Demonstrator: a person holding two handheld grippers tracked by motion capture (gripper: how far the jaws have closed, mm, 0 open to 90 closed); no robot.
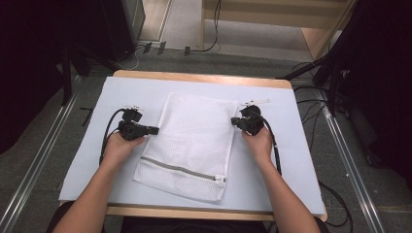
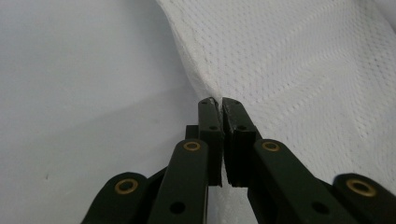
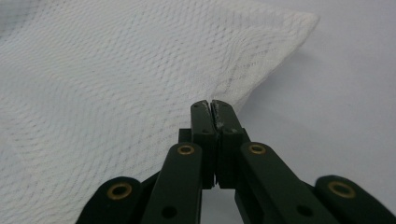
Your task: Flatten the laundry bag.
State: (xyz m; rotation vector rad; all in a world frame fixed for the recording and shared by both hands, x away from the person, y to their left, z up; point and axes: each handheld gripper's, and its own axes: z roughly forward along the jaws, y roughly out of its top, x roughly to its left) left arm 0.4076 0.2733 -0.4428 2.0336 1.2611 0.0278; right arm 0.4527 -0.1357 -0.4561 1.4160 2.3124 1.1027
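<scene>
White mesh laundry bag lies flat at ctr of white table cover. Left gripper pinches bag edge at 9 o'clock; right gripper pinches, apparently, edge at 3 o'clock. Grey floor w/ rails around wood-rimmed table.

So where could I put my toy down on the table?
Bare room lies on the white table mat beyond the white mesh laundry bag, at its far left and far right edges, and near the front right corner. The middle is crowded: both grippers pinch the bag's sides.
</scene>
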